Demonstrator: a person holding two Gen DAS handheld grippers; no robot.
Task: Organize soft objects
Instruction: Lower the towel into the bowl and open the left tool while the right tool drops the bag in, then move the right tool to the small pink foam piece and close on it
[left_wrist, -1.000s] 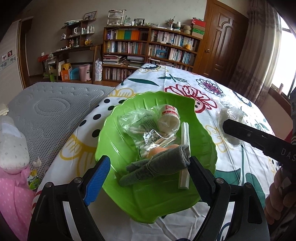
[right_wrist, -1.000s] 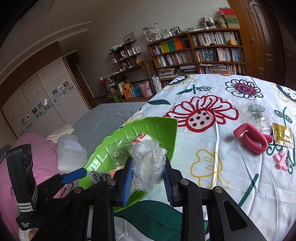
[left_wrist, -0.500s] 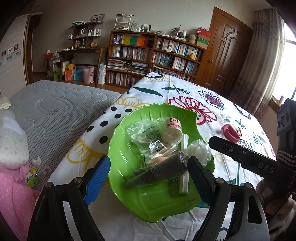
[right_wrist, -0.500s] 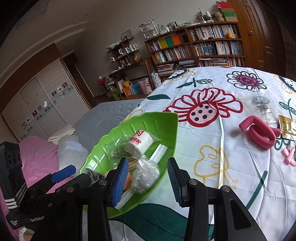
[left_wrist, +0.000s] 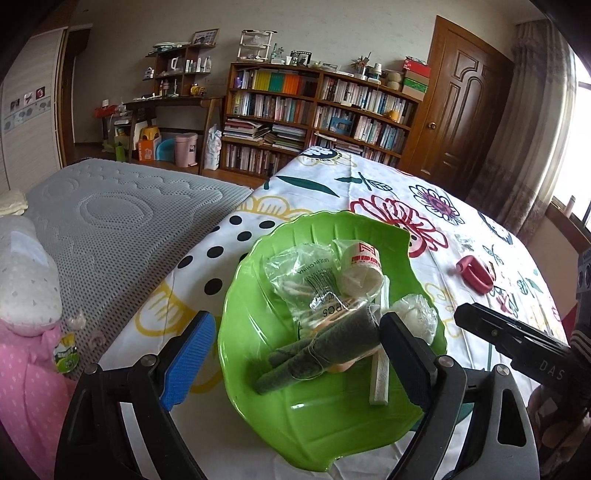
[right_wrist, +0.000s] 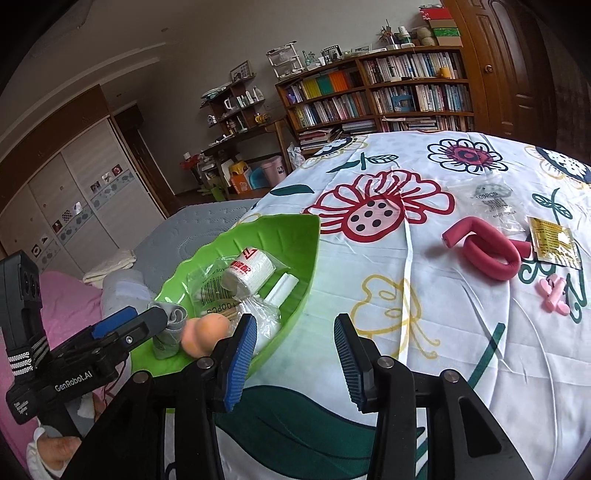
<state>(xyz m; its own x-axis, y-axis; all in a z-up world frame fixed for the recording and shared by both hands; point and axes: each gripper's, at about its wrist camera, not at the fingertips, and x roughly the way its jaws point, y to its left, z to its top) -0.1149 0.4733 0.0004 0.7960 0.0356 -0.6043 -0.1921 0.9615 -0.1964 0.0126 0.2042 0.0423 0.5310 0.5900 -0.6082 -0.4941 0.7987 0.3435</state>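
Right gripper (right_wrist: 295, 350) is spread, empty; the pink foam roll (right_wrist: 484, 247) should be pinched mid-body, not crushed.

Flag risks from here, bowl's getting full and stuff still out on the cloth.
1. The wrapped ball sits at the bowl rim and could roll out.
2. The bowl's near edge overhangs the table; a nudge from the open left gripper could tip it.
3. The clear bag is hard to see on the print.
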